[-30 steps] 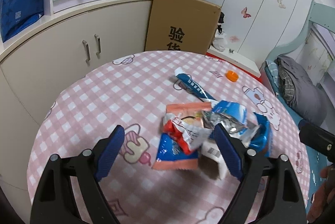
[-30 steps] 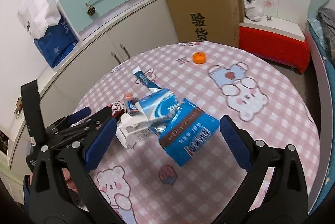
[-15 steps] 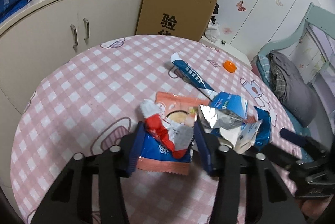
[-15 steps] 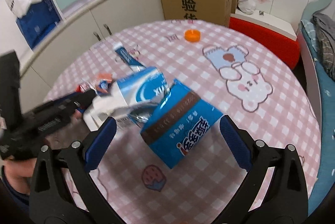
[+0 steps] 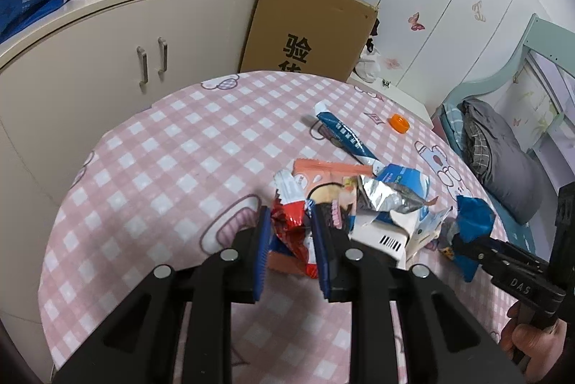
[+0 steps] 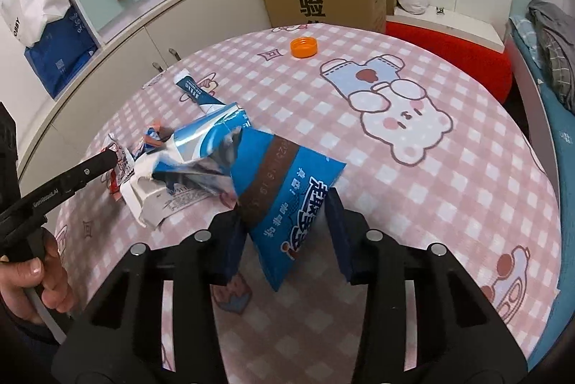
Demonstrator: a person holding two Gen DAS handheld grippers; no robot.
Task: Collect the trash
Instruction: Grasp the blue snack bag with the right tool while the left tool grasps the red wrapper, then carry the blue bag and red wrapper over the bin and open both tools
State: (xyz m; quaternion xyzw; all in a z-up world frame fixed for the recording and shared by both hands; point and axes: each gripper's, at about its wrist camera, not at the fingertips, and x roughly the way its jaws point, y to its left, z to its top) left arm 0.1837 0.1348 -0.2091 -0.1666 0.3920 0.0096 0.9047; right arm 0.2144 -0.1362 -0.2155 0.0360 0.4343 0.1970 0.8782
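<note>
Both sets of fingers have closed on wrappers since a second ago; the pile is now held from two sides.

Left gripper [image 5: 291,240]: fingers, wide apart a second ago, now pinch the red-and-white wrapper [image 5: 289,204] at the near left of the pile, above the orange-edged packet [image 5: 287,263] on the pink checked counter [image 5: 172,147]. Middle: silver-lined blue bag [image 5: 390,190] and white carton [image 5: 384,233] lie loose. Right gripper [image 6: 284,226]: fingers, spread half a second ago, now clamp the blue cookie bag [image 6: 284,190], its near end lifted. Far off, the blue stick sachet [image 5: 345,136] and orange cap [image 5: 399,123] lie uncollected. My judgement: two pieces secured, several left.
</note>
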